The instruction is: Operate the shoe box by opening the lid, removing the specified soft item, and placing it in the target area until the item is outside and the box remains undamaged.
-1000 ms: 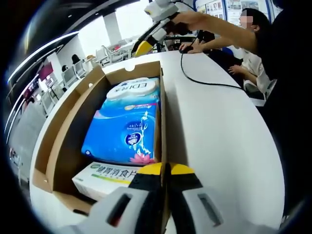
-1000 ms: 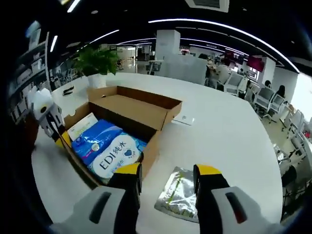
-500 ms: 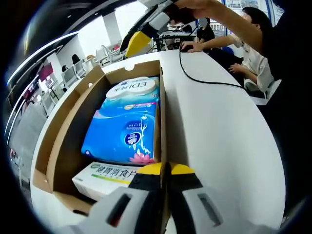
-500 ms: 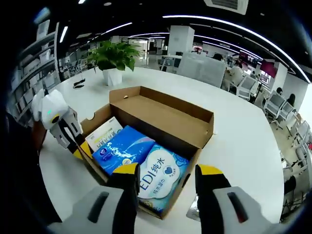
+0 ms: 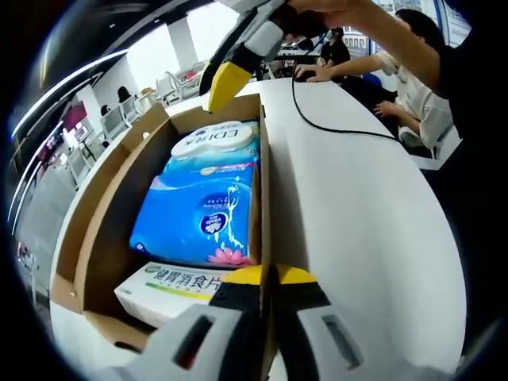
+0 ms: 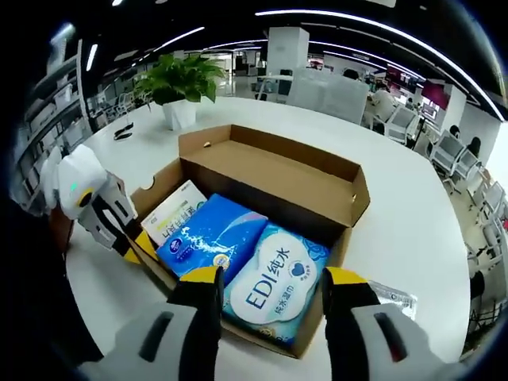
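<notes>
The brown cardboard shoe box [image 5: 99, 222] lies with its lid [image 6: 270, 178] folded back. Inside lie a white and blue EDI soft pack [image 5: 214, 143] [image 6: 274, 286], a blue soft pack [image 5: 202, 218] [image 6: 210, 238] and a white and green carton [image 5: 171, 286] [image 6: 176, 213]. My left gripper [image 5: 266, 278] is shut on the box's side wall [image 5: 264, 190]; it appears in the right gripper view as the left gripper [image 6: 131, 238] at that wall. My right gripper [image 6: 274, 282] hovers open just above the EDI pack, and in the left gripper view it is the right gripper [image 5: 226, 79] over the box's far end.
A silver foil pouch [image 6: 393, 298] lies on the white table [image 6: 413, 222] beside the box. A potted plant [image 6: 178, 83] stands at the far side. A black cable [image 5: 333, 131] crosses the table, and seated people [image 5: 413, 71] work at its end.
My right gripper has come over the box and lower toward the EDI pack, staying open. The left gripper holds the same wall without moving.
</notes>
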